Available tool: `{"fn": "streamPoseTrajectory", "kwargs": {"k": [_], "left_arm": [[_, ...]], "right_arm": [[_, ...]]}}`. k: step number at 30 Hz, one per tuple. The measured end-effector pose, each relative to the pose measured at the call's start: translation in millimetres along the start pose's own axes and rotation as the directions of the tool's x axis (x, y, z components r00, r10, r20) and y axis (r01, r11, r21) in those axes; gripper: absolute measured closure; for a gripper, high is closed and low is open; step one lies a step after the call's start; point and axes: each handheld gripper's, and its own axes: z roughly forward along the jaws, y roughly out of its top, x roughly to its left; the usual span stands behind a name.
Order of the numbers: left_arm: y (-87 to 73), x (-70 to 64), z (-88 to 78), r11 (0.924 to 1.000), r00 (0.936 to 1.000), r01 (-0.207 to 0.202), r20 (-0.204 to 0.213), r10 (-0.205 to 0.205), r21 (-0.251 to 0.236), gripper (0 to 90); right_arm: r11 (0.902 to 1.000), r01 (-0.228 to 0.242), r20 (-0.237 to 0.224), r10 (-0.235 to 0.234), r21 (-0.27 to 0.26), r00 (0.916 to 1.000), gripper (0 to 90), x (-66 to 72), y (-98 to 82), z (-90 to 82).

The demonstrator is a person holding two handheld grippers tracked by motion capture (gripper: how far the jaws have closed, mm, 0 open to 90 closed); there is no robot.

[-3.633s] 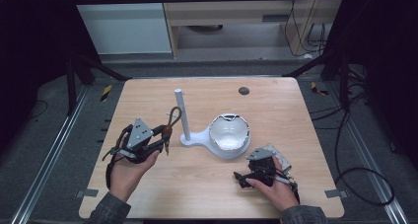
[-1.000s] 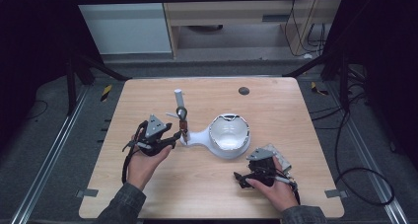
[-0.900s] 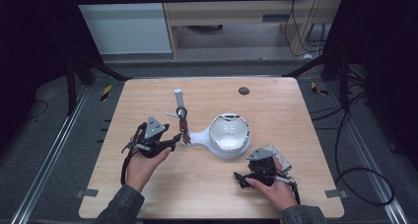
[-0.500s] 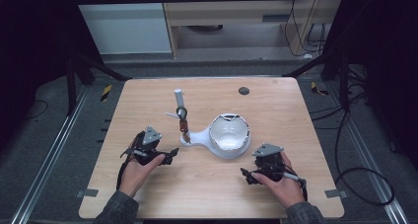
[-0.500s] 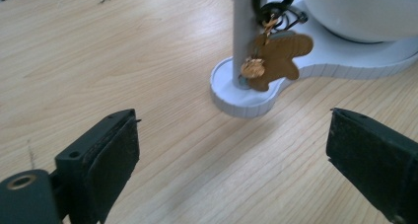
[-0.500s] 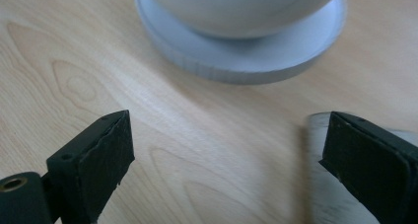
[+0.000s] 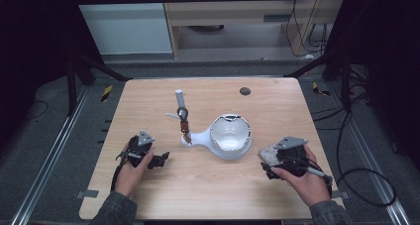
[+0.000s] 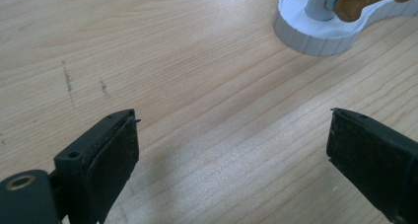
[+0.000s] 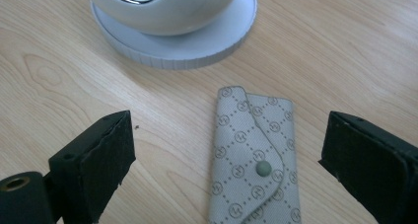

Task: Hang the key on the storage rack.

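Patterned fabric pouch (image 9: 254, 157), round snap button (image 9: 263, 168)

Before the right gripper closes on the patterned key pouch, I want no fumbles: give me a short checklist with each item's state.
1. Right gripper open wide: ok.
2. Grey patterned fabric key pouch between its jaws: ok.
3. Pouch flap snapped shut: ok.
4. Pouch apart from the white round stand base: ok.
5. Left gripper open and off to the side of the white post: ok.
6. Jaws low enough to grip the flat pouch: cannot tell.
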Motion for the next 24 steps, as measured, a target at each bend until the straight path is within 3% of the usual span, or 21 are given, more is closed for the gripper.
{"fn": "streamPoseTrajectory", "kwargs": {"k": [10, 16, 24], "left_arm": [[-7.6, 2.8, 6.1, 0.9992, 0.9997, 0.019, -0.017, -0.018, 0.034, 4.8], [-9.1, 8.1, 6.5, 0.9979, 0.9978, 0.056, -0.038, -0.055, 0.031, 4.8], [-10.9, 10.8, 9.6, 0.9968, 0.9969, 0.075, -0.024, -0.074, 0.029, 1.9]], "right_arm": [[0.9979, -0.044, 0.001, 0.044, 0.046, 0.999, 6.7, -9.6, -6.0, -3.6], [0.9968, -0.062, 0.003, 0.062, 0.051, 0.9981, 6.0, -12.7, -8.1, -10.0], [0.9955, -0.061, 0.014, 0.061, 0.072, 0.9981, 6.1, -16.0, -11.6, -9.2]]}}
